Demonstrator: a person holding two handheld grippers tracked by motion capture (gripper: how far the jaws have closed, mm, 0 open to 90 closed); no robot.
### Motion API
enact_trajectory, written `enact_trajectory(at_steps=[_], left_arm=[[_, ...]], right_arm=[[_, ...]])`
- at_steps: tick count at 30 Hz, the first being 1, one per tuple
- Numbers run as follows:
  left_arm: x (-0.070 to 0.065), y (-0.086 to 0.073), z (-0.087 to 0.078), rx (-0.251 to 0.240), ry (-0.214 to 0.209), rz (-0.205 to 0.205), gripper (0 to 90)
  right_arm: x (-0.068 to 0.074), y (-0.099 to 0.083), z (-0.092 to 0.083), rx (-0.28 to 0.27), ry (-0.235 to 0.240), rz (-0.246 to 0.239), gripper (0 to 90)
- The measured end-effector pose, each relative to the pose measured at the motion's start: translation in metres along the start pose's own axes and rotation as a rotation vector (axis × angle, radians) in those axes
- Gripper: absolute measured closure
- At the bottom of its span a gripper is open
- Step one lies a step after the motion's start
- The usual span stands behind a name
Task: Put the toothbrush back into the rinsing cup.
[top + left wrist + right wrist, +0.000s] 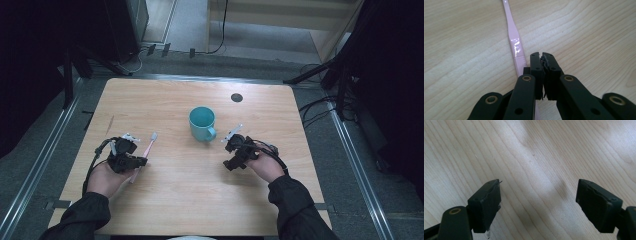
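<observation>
Lying flat on the pale wooden worktop, the toothbrush is slim, glossy pink, with a white head. The left tongs sit pressed together, empty, just beside its handle. The right tongs are spread wide.

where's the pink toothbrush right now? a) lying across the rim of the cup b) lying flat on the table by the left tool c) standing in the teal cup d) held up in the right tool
b: the toothbrush lies flat on the wooden table beside the left tool, apart from the cup.
</observation>
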State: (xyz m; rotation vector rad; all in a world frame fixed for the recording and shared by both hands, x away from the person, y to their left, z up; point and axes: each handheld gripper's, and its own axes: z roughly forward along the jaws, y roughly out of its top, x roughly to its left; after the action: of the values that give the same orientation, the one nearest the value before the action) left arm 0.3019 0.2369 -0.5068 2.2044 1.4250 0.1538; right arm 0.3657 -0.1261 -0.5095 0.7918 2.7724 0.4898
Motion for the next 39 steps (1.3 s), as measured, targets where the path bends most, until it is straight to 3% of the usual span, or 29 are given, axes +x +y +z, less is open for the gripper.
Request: enact_trajectory(at_steps=[4, 11, 14, 19, 26, 35, 39], left_arm=[[0.002, 0.004, -0.006, 0.011, 0.016, -0.011, 81.6], [0.012, 0.011, -0.017, 0.068, 0.045, -0.065, 73.1], [0.015, 0.015, -0.019, 0.099, 0.079, -0.079, 69.4], [0.016, 0.019, -0.016, 0.155, 0.115, -0.072, 65.4], [0.013, 0.027, -0.011, 0.207, 0.133, -0.064, 63.2], [0.005, 0.039, 0.004, 0.249, 0.109, -0.04, 64.2], [0.005, 0.039, 0.011, 0.277, 0.117, -0.042, 64.5]], right_arm=[[0.0, -0.001, 0.0, 0.003, 0.0, 0.005, 20.1], [-0.001, -0.006, 0.0, 0.016, -0.003, 0.006, 20.2], [-0.001, -0.007, 0.0, 0.017, -0.005, 0.01, 20.1], [-0.001, -0.009, 0.001, 0.024, -0.003, 0.006, 20.1], [0.0, -0.011, 0.001, 0.036, -0.002, 0.018, 20.2], [-0.001, -0.015, 0.0, 0.039, -0.001, 0.017, 20.0], [-0.001, -0.017, -0.001, 0.038, -0.004, 0.021, 20.1]])
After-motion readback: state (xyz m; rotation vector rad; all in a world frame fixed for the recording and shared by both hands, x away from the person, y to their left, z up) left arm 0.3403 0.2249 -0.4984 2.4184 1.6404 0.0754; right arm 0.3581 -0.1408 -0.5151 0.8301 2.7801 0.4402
